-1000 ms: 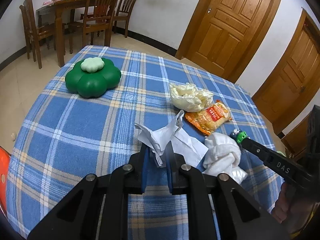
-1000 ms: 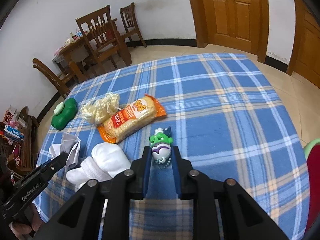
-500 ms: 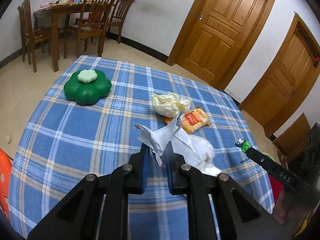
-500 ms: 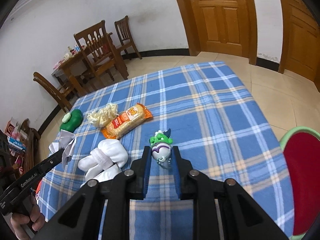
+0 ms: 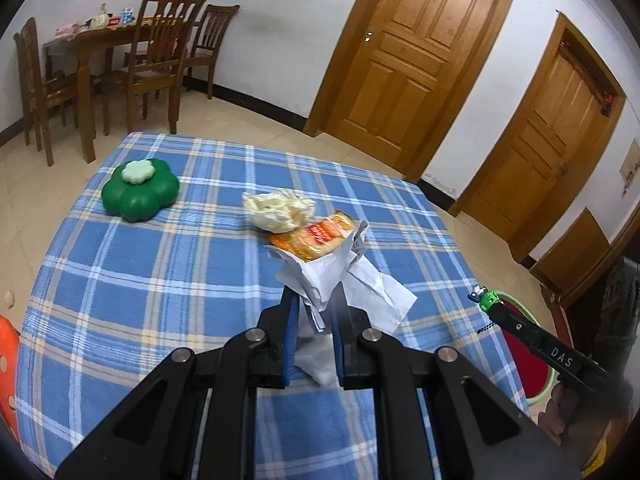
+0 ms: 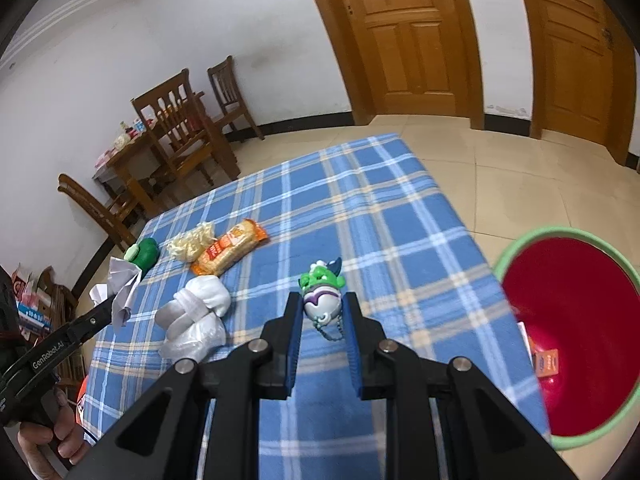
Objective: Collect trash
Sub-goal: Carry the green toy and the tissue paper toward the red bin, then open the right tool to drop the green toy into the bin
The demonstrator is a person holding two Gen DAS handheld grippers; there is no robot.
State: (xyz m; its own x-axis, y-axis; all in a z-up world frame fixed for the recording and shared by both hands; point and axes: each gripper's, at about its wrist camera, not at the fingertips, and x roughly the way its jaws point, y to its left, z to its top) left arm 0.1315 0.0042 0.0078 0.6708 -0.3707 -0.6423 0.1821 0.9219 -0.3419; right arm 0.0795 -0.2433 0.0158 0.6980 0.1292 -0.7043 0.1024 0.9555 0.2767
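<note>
My left gripper is clamped on a crumpled sheet of white paper, held clear above the blue checked tablecloth. My right gripper is closed on a small toy keychain with a green head, a bead chain dangling below it; it too is off the cloth.

On the table: an orange snack packet touching a crumpled yellowish wrapper, a green flower-shaped box well apart toward the far left corner, and a bundle of white cloth near my side of the table.

A red bin with a green rim stands on the floor beside the table's right edge; a small orange carton lies inside it.
</note>
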